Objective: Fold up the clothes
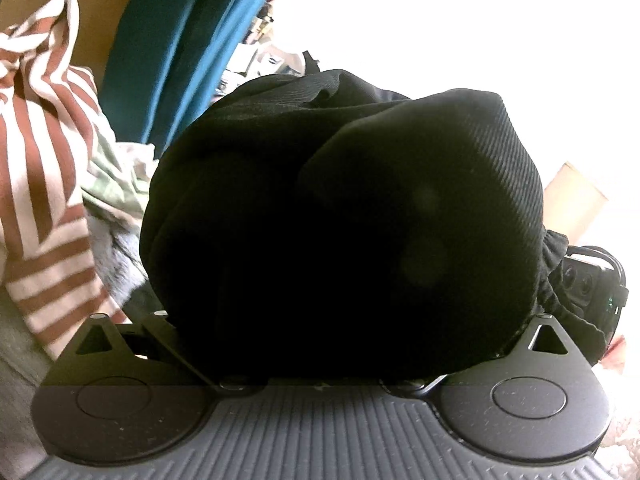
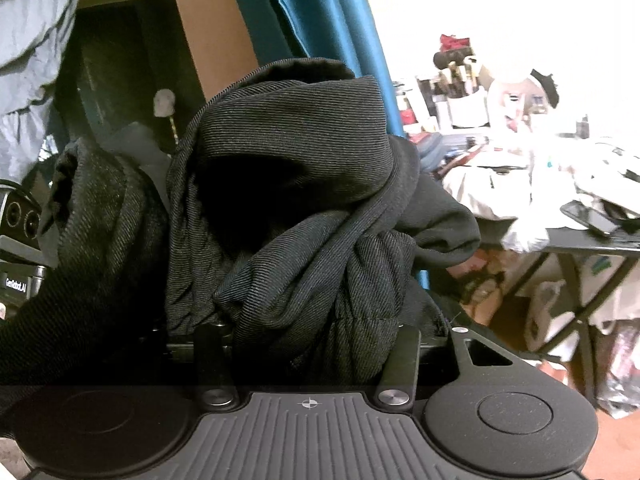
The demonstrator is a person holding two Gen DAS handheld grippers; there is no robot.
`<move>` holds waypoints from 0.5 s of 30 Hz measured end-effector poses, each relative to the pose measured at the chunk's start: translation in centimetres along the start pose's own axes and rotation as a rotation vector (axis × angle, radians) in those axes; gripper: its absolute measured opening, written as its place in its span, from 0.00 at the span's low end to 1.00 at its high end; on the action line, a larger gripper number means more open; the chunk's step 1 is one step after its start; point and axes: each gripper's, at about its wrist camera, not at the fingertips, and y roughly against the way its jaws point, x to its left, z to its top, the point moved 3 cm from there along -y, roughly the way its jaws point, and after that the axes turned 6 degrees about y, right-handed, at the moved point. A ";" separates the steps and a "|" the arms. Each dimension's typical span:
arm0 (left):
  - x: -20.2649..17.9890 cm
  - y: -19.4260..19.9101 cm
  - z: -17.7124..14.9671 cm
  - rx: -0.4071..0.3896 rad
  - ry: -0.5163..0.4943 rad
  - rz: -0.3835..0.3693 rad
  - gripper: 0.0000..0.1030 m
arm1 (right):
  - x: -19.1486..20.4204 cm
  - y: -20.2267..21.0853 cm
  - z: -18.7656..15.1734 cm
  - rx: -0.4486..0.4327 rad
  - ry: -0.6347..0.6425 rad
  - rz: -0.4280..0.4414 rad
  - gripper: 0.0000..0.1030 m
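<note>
A black ribbed garment (image 1: 344,208) is bunched right over my left gripper (image 1: 348,312) and fills most of the left wrist view. It hides both fingers; only the outer linkages show, spread wide. In the right wrist view the same black garment (image 2: 296,184) is gathered in thick folds between the linkage bars of my right gripper (image 2: 308,320), which looks shut on a bundle of it. Those fingertips are covered too. The garment stretches left toward the left gripper's camera housing (image 2: 18,220). The right gripper's body (image 1: 592,280) shows at the far right edge.
A brown-and-white striped garment (image 1: 44,168) and a pale green cloth (image 1: 116,176) lie heaped on the left. Teal curtains (image 2: 320,12) hang behind. A cluttered folding table (image 2: 592,240) with a phone (image 2: 592,216) stands on the right. A person's grey sleeve (image 2: 32,40) is at the upper left.
</note>
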 end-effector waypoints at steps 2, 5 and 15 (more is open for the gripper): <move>-0.5 0.1 -0.6 0.009 0.003 -0.017 0.99 | 0.3 1.1 -0.4 0.008 -0.007 -0.024 0.43; -1.6 -0.2 -1.4 0.030 0.007 -0.036 0.99 | 0.4 2.8 -0.9 0.022 -0.022 -0.050 0.43; -7.1 -3.0 -1.9 0.023 -0.027 0.032 0.99 | -4.1 8.7 -2.5 -0.034 -0.034 0.027 0.43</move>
